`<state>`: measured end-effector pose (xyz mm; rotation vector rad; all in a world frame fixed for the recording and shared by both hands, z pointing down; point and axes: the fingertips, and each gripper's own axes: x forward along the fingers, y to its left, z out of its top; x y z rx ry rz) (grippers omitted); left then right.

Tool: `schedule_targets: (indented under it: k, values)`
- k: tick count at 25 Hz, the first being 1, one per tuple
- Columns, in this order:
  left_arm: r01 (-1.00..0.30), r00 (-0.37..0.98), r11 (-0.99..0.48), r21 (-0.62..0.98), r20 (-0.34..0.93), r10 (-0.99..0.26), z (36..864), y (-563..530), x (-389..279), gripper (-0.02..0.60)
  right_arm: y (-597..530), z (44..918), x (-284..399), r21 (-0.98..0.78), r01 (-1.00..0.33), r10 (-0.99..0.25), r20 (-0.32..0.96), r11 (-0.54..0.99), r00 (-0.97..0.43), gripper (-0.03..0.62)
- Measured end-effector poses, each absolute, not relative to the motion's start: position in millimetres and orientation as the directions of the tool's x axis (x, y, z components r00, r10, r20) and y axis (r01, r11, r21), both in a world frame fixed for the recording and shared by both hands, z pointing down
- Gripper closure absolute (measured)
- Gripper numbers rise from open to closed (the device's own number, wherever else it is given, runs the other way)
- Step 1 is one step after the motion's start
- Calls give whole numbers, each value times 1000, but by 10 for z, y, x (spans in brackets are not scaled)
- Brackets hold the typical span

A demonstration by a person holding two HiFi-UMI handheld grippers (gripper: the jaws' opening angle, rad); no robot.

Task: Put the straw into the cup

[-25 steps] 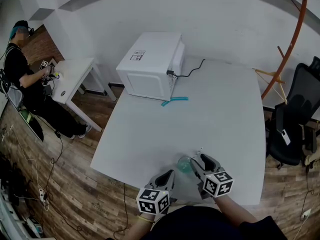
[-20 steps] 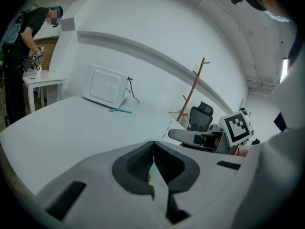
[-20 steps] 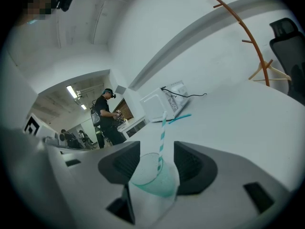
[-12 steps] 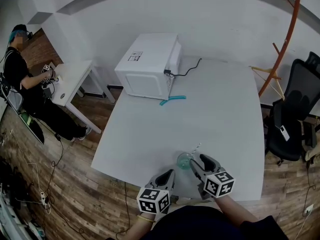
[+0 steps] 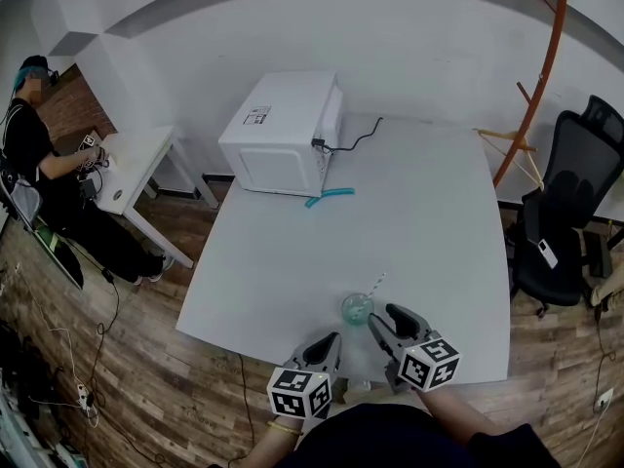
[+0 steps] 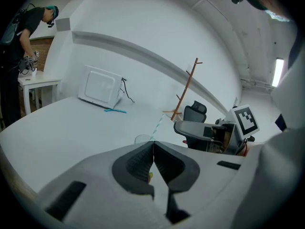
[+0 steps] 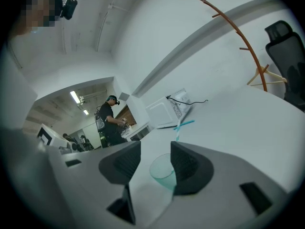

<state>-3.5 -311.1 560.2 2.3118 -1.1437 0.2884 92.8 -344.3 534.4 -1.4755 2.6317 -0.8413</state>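
A clear teal cup [image 5: 357, 308] stands on the white table [image 5: 429, 213] near its front edge, and a striped straw [image 5: 375, 286] leans out of it to the right. My right gripper [image 5: 387, 318] is open just behind the cup, its jaws apart and holding nothing. In the right gripper view the cup [image 7: 164, 171] sits just ahead of the open right gripper [image 7: 155, 163]. My left gripper [image 5: 331, 341] hangs shut and empty to the cup's near left. From the left gripper view, the cup [image 6: 142, 138] and straw [image 6: 157, 127] show beyond the shut left gripper [image 6: 153, 147].
A white microwave [image 5: 283, 135] with its cable stands at the table's far left, a teal object [image 5: 329, 196] lying in front of it. A black office chair [image 5: 565, 213] and an orange coat stand [image 5: 531, 76] are at the right. A person works at a small white desk [image 5: 127, 159] far left.
My right gripper has drawn back a little from the cup, leaving the straw leaning in it. The left gripper has hardly moved.
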Motion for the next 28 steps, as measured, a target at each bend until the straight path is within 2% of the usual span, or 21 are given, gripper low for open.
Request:
schedule_targets:
  k: [3,4,6,8,28]
  values:
    - [-780,624,-504,371,409,-666,5588,-3065,-29,561,-3361,5255,940,-434,-800,-807,231,415,-544,398]
    - [-778,626,-506,371,407,-665,5583,-3045,-30,561,-3331,5229,943,-426,-805,-812,228,412,-537,423]
    - [-775,631,-513,369,404,-662,5574,-2998,-31,561,-3263,5187,942,-408,-817,-823,223,408,-522,516]
    - [-771,637,-520,369,404,-657,5574,-2945,-35,561,-3190,5158,918,-399,-819,-826,217,411,-520,538]
    - [-746,666,-549,377,393,-634,5517,-2244,-324,561,-2340,5001,578,-394,-825,-842,191,405,-504,553]
